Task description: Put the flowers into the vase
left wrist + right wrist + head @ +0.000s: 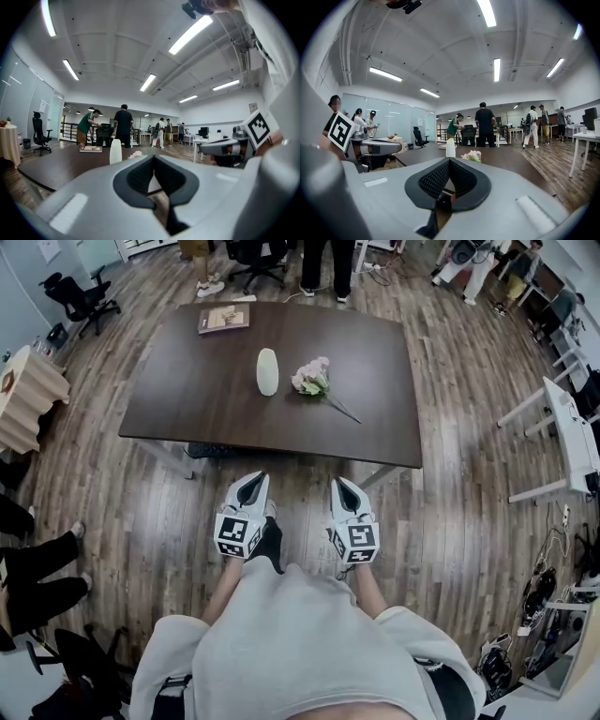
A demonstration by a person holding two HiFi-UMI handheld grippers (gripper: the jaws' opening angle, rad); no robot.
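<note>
A white vase stands upright near the middle of a dark brown table. Just right of it lies a bunch of pale pink flowers, its stem pointing toward the table's near right. Both grippers hover off the table, short of its near edge. My left gripper is shut with nothing in it, and my right gripper is likewise shut and empty. From the left gripper view the vase and flowers show ahead. The right gripper view shows the vase and flowers beyond its shut jaws.
A flat book or box lies at the table's far left. Several people stand beyond the far edge. Office chairs, a round side table at left and white desks at right ring the wooden floor.
</note>
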